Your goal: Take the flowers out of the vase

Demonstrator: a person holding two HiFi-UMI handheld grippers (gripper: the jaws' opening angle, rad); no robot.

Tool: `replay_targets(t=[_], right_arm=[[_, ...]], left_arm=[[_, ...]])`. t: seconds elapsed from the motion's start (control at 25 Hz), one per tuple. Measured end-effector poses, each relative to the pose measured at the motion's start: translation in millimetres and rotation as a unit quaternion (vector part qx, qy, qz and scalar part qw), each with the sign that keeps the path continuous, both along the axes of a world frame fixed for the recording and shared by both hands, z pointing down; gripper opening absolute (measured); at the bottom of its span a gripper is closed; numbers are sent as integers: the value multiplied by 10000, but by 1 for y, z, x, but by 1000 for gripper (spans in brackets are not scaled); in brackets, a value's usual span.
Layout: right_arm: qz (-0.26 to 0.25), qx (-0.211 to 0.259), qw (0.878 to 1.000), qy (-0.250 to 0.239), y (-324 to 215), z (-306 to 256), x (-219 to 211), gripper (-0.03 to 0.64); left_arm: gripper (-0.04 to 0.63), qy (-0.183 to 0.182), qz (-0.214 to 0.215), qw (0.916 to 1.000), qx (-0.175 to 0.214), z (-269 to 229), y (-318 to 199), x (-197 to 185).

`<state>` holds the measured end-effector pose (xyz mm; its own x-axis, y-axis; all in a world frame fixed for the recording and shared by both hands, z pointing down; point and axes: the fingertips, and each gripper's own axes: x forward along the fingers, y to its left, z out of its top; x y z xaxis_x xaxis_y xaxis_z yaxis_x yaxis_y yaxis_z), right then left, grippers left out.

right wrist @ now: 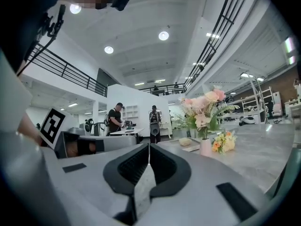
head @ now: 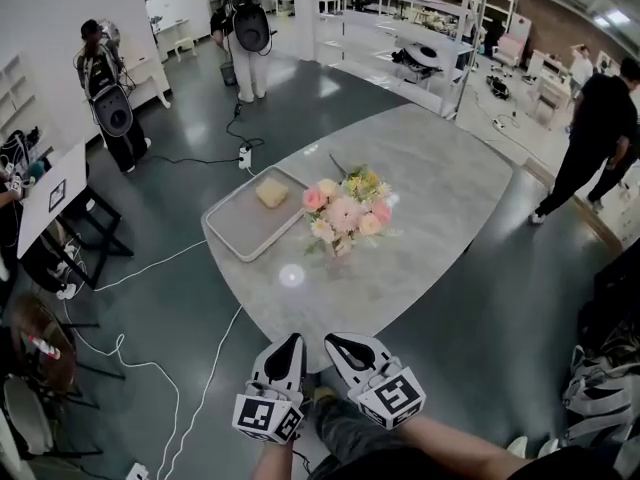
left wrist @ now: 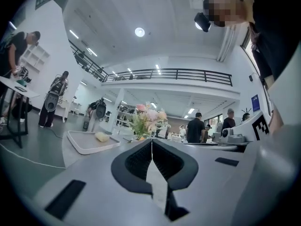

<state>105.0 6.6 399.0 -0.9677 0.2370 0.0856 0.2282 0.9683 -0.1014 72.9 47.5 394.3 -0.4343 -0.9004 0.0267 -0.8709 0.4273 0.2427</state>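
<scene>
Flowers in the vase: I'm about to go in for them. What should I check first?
1. Flowers standing in the vase: ok.
2. Vase upright on the table: ok.
3. Left gripper open for a grab: not ok, fingers together, empty.
4. Right gripper open for a grab: not ok, fingers together, empty.
5. Grippers within reach of the flowers: not ok, both are at the table's near edge.
6. Way to the vase free: ok, bare tabletop lies between. The tray sits apart at the left in the head view, and a small yellow bunch lies beside the vase.
</scene>
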Motion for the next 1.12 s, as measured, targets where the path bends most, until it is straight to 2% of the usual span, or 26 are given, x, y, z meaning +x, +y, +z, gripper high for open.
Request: replay_targets(t=[0.36, 0.56, 0.72, 0.96, 1.12], right_arm=[[446, -93, 9988, 182, 2, 11, -64, 21], [509, -111, 9985, 171, 7, 10, -90, 21], [639, -90, 9978, 148, 2, 4, -107, 21], [1060, 15, 9943, 138, -19, 3, -121, 21], [1761, 4, 9840, 275, -33, 11, -123, 21]], left_arm=[[14, -109, 448, 9988, -192, -7, 8, -70], [14, -129, 591, 9980, -178, -4, 7, -94], [15, -8, 725, 9973, -133, -1, -3, -110], [15, 164, 1187, 9928, -17, 7, -34, -126], [15, 262, 1831, 9827, -60, 18, -53, -137]])
